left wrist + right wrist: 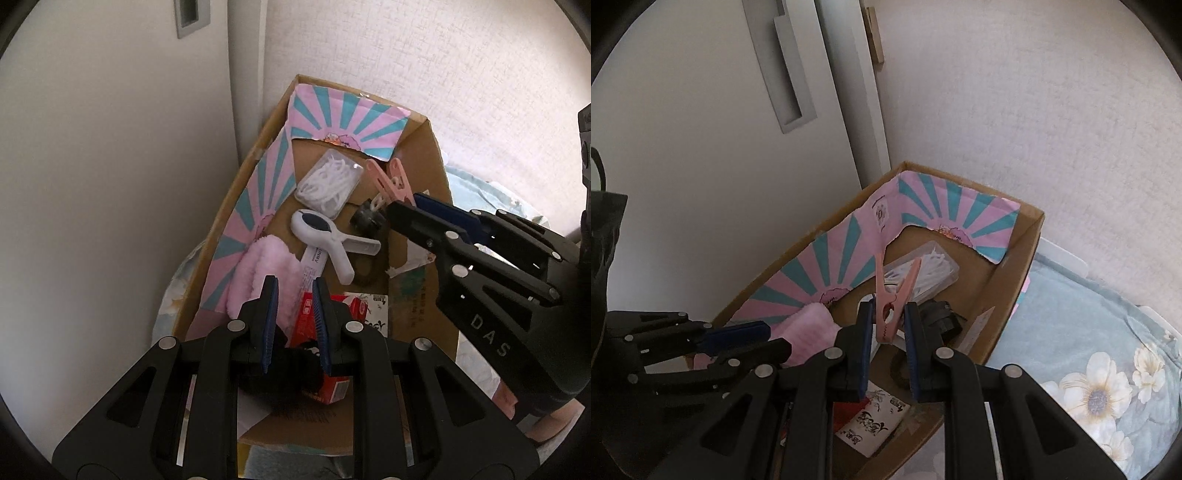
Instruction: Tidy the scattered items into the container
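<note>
One cardboard box (1027, 266) on floral bedding (1089, 350), by wall (1034, 110).

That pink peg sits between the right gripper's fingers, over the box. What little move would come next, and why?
Probably just lift the right gripper away. Its jaws stand apart with gaps either side of the pink peg, so the peg looks already let go, and it is inside the box beside the case of white picks. Whether it rests on something below, I cannot tell.
</note>
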{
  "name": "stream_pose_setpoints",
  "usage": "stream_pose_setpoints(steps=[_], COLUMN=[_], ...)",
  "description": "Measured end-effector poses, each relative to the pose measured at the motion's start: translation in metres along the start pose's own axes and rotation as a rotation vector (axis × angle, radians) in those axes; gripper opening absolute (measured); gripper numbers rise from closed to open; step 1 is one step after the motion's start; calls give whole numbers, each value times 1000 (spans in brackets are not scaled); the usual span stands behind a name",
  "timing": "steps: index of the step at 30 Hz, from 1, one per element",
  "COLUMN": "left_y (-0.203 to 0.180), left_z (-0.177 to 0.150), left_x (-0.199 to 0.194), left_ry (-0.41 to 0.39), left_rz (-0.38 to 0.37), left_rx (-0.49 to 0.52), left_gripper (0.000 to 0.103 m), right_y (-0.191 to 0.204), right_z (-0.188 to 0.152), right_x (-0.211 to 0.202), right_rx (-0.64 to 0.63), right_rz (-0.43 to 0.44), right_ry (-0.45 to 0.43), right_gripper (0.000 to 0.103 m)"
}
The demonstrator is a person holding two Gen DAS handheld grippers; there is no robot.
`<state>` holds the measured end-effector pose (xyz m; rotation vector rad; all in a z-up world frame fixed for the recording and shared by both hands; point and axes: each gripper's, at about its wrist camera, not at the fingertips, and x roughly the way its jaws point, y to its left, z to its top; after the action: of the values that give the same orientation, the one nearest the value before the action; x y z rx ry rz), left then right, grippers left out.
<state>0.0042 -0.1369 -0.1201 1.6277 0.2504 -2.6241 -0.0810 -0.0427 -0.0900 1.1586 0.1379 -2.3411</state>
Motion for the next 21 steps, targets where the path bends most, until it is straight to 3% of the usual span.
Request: stream_pose_setpoints(steps=[4,6,7,9,12,14,17,21], left_y=[2,3,6,12,20,18,9,-2], left_z=[2,3,4,7,7,6,5,5], left_x=[2,2,2,4,3,3,2,0], left_ry=[4,6,11,27,30,29,17,11], left_rz=[-11,10,38,0,-77,-93,-67,-51], left_rx=[-5,-13,-20,-37,-84,-86,-48,8], left_gripper=[22,51,59,71,84,92,100,101], right_y=[0,0,0,-6,-21,-31,-38,-36], right_z=[-1,0,0,0,1,1,2,2], right_x=[1,3,2,-1,-10,-17,-25,-31], right_rx=[-7,-10,-8,6,70,105,124,105], right_rz=[-3,13,4,-19,-24,-21,-40,-59], right_ry=[9,30,36,35,19,-8,-18,-21], right_gripper=[15,16,17,21,49,64,69,69])
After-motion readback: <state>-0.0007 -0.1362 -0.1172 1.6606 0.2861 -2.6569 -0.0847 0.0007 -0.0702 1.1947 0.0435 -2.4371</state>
